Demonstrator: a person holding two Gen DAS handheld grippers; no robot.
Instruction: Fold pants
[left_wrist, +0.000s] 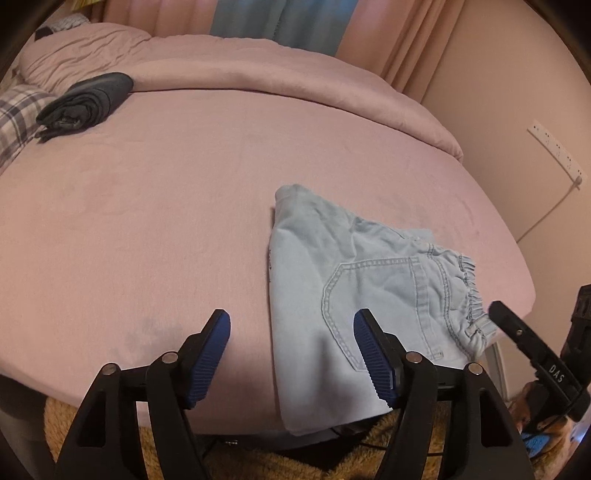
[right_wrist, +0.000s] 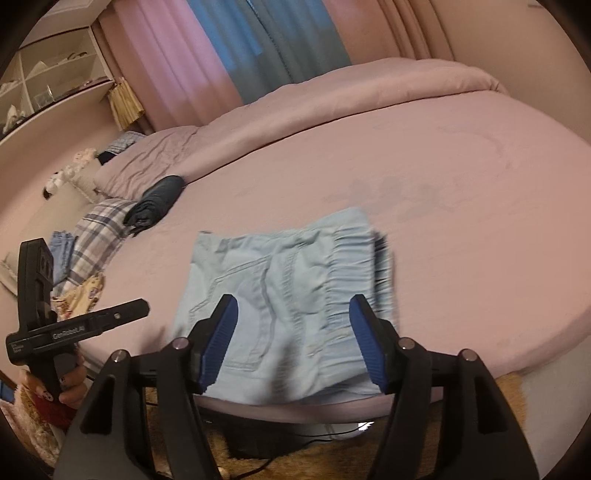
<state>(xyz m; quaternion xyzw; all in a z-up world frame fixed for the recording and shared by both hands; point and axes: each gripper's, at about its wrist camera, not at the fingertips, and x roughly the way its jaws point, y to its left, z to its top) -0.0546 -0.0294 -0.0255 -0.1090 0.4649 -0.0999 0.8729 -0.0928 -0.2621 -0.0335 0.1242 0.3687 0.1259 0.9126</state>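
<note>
Light blue denim pants (left_wrist: 354, 291) lie folded into a compact packet near the front edge of the pink bed, back pocket and elastic waistband facing up. My left gripper (left_wrist: 291, 325) hovers above the packet's left edge, jaws wide apart, nothing between the blue pads. In the right wrist view the same pants (right_wrist: 288, 295) lie flat under my right gripper (right_wrist: 293, 306), which is open and holds nothing. The right gripper's black body (left_wrist: 532, 350) shows at the right edge of the left wrist view. The left gripper (right_wrist: 74, 325), held by a hand, appears at the lower left of the right wrist view.
A rolled dark garment (left_wrist: 86, 103) sits at the far left of the bed beside a plaid pillow (left_wrist: 16, 118). A pink duvet (left_wrist: 295, 74) is bunched along the far side. A power strip (left_wrist: 554, 151) hangs on the right wall. Brown shaggy carpet (left_wrist: 258, 461) lies below the bed edge.
</note>
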